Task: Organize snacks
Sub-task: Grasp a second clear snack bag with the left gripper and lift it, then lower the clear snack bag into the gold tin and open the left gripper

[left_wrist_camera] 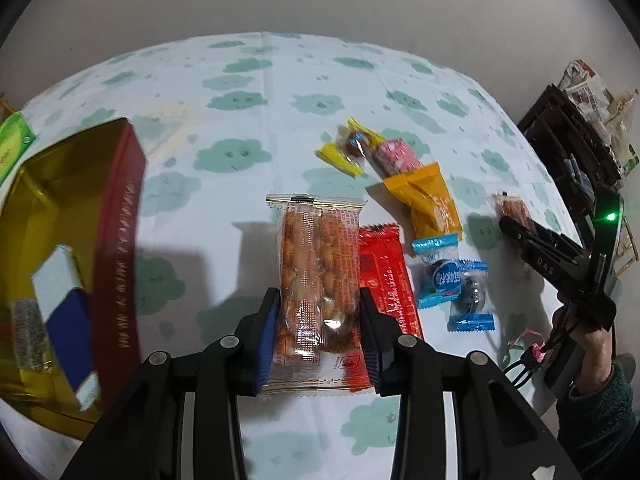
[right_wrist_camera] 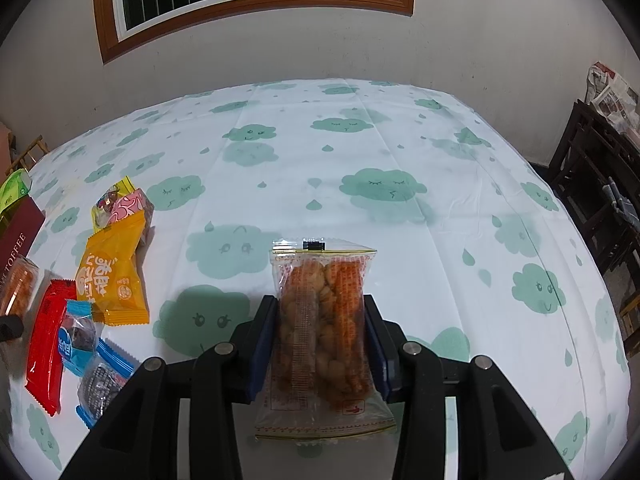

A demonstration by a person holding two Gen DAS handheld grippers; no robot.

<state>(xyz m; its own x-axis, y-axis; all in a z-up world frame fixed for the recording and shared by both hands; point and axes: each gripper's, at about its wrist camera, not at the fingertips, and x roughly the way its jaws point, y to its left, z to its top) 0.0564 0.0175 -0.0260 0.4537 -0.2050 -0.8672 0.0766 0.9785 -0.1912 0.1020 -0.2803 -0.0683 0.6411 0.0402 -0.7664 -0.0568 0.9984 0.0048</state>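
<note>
Transfer is the step in hand: left gripper (left_wrist_camera: 319, 312) and right gripper (right_wrist_camera: 320, 332) each clamp a clear twist-snack packet (left_wrist_camera: 318, 276) above the table (left_wrist_camera: 248, 92), needing carriage next to the red-walled box (left_wrist_camera: 120, 216) at its left edge.

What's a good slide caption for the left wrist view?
Left gripper clamps a clear twisted-snack packet beside the open red box.
</note>
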